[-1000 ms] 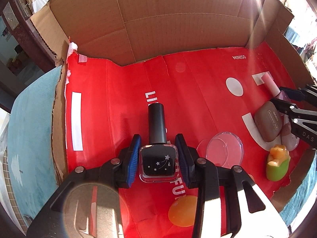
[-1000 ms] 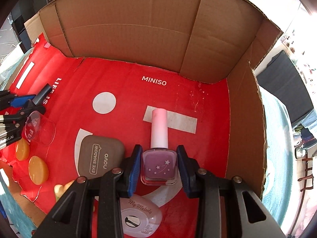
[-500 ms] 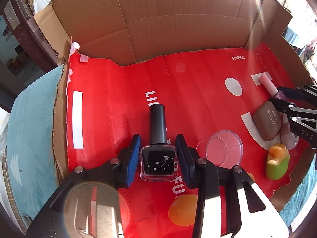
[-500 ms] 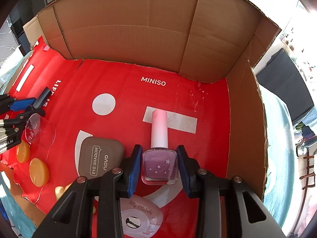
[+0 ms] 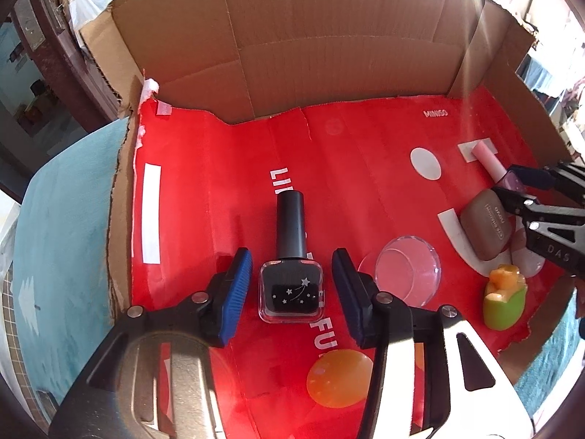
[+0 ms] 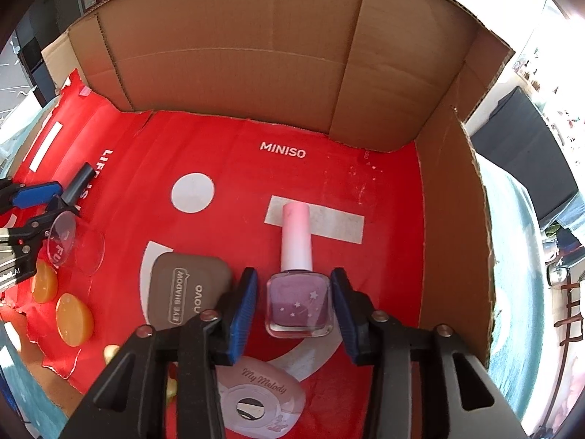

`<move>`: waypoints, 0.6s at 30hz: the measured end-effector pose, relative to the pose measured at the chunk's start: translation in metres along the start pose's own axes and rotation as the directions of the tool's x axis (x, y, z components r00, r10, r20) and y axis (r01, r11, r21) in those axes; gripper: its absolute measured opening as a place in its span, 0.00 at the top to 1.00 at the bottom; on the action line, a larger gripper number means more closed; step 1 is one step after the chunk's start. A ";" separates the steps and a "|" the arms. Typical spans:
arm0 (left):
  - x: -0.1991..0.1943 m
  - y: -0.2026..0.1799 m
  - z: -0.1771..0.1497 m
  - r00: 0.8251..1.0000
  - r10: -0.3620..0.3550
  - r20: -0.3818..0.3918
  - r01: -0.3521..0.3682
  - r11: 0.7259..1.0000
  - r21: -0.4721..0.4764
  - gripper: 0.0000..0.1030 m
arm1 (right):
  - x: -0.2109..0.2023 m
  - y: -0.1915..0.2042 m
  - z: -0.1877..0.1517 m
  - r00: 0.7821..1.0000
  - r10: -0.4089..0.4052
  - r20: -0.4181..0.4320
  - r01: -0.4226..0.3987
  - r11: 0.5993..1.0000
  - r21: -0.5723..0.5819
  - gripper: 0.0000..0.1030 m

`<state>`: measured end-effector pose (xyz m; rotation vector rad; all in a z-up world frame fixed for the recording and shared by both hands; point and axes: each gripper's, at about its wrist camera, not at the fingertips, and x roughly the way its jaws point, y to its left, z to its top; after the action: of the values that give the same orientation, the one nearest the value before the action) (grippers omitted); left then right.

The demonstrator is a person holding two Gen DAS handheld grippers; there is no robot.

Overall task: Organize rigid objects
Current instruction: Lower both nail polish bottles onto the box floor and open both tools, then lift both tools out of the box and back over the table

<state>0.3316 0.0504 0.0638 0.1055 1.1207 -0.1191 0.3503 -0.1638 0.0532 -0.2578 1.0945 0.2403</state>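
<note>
A black nail polish bottle (image 5: 290, 267) lies on the red box floor (image 5: 219, 190) between the fingers of my left gripper (image 5: 291, 285). The blue pads stand a little apart from its sides, so the gripper is open. A purple nail polish bottle with a pink cap (image 6: 298, 281) lies between the fingers of my right gripper (image 6: 294, 301), which is open too, with gaps on both sides. The right gripper also shows at the right edge of the left wrist view (image 5: 519, 186).
A brown eyeshadow case (image 6: 186, 292), a pink My Melody case (image 6: 256, 398), a clear round lid (image 5: 402, 274), orange discs (image 6: 73, 320) and a green-orange figure (image 5: 504, 301) lie on the floor. Cardboard walls (image 6: 256, 55) stand at the back and right.
Both grippers have opened slightly and let go of their bottles, which now rest on the red floor. The views have shifted a little.
</note>
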 end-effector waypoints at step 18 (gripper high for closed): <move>-0.114 0.007 -0.047 0.963 -0.078 0.257 0.107 0.989 -0.101 0.31 | -0.082 0.012 -0.033 0.987 -0.002 0.160 0.001 1.000 0.011 0.39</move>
<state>0.2419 0.0685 0.1469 -0.0635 0.8754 -0.1480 0.2827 -0.1685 0.1114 -0.2257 0.9361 0.2495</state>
